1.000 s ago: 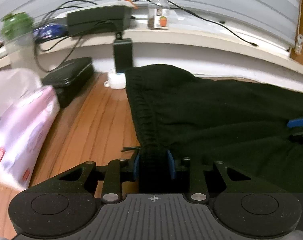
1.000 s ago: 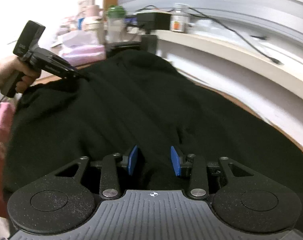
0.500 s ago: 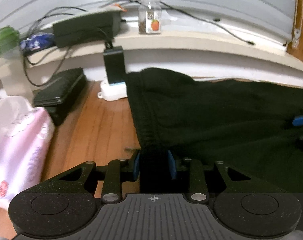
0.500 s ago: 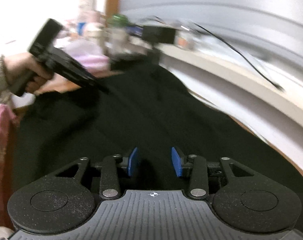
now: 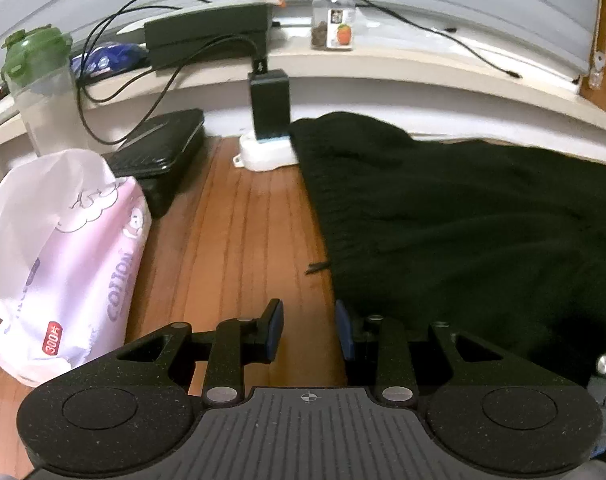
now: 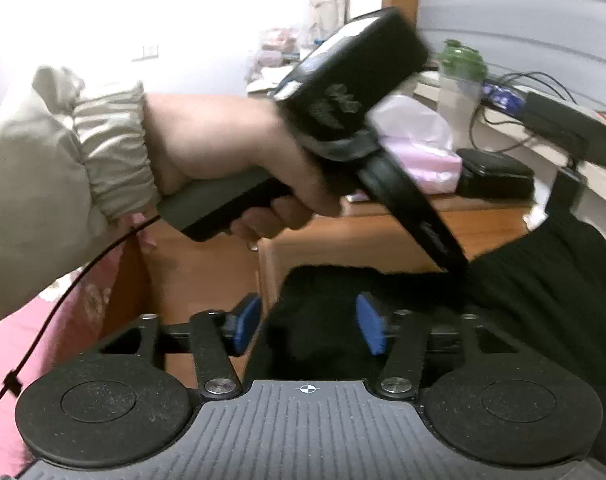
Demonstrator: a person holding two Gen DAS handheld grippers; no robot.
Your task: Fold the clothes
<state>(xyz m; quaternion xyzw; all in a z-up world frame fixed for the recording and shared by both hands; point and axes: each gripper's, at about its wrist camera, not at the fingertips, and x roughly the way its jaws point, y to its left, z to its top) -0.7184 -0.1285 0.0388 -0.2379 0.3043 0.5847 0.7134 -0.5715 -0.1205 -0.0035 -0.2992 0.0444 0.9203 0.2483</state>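
A black garment [image 5: 463, 220] lies spread on the wooden table [image 5: 231, 220], its ribbed waistband edge facing left. My left gripper [image 5: 309, 332] hovers over bare wood just left of that edge, open, with nothing between its blue pads. In the right wrist view a hand [image 6: 231, 148] holds the left gripper [image 6: 457, 268], whose tip is at the garment [image 6: 543, 280]. My right gripper [image 6: 309, 324] is at the garment's near corner. Its jaws are opening, and black cloth lies between the pads without being pressed.
A pink tissue pack [image 5: 63, 260], a black case [image 5: 159, 152] and a charger [image 5: 269, 104] on a white power strip [image 5: 263, 156] stand left of the garment. A green-lidded bottle [image 5: 39, 80] and a jar [image 5: 333, 16] sit at the back ledge. The table's near edge [image 6: 263, 256] drops to pink bedding [image 6: 63, 320].
The waistband that my left gripper held is no longer between its pads; the gripper now sits left of the garment. My right gripper swung left across the garment to its corner and widened.
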